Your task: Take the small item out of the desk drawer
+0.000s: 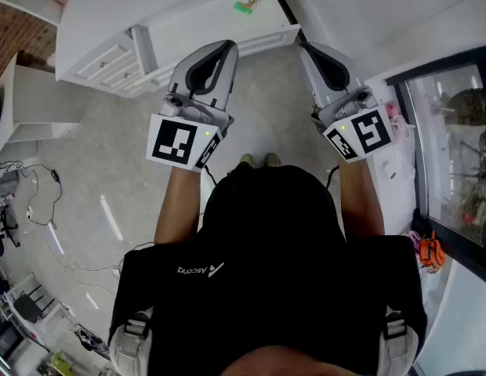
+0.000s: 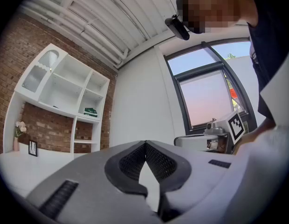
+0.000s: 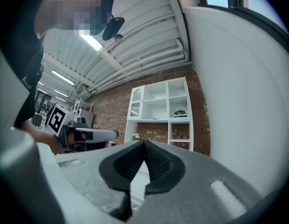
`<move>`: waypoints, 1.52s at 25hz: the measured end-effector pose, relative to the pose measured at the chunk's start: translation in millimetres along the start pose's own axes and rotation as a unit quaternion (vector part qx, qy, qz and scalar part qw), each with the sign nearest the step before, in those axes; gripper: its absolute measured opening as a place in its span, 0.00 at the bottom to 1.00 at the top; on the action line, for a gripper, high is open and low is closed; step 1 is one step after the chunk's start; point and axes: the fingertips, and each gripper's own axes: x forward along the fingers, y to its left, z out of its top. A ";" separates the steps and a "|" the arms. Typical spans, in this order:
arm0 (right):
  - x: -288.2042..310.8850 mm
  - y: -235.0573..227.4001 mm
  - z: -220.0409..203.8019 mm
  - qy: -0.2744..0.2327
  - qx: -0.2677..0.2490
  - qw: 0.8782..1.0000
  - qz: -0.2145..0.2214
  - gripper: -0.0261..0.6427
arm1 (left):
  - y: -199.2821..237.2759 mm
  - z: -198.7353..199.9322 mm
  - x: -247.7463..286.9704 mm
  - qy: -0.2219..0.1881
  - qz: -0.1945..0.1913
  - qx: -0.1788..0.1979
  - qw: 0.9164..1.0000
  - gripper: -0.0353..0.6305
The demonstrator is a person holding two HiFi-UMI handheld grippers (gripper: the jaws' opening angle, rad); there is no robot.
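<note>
The white desk (image 1: 196, 14) stands ahead of me in the head view, its drawers (image 1: 110, 63) at the left end looking closed. No small item from a drawer is visible. My left gripper (image 1: 229, 46) is held up in front of my chest, pointing toward the desk, jaws shut with nothing between them (image 2: 145, 143). My right gripper (image 1: 305, 47) is raised beside it, also shut and empty (image 3: 144, 142). Both stay short of the desk. Each gripper view shows the other gripper off to the side.
A small green item (image 1: 248, 2) lies on the desk top. A white shelf unit (image 2: 65, 92) against a brick wall holds a green box (image 2: 90, 111). A large window (image 1: 455, 147) is at the right; cables (image 1: 35, 202) trail over the floor at the left.
</note>
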 end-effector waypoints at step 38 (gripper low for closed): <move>119.4 -119.9 -57.6 0.026 -0.057 0.998 -0.009 0.04 | 122.2 -104.5 121.4 0.074 0.009 0.001 0.997 0.05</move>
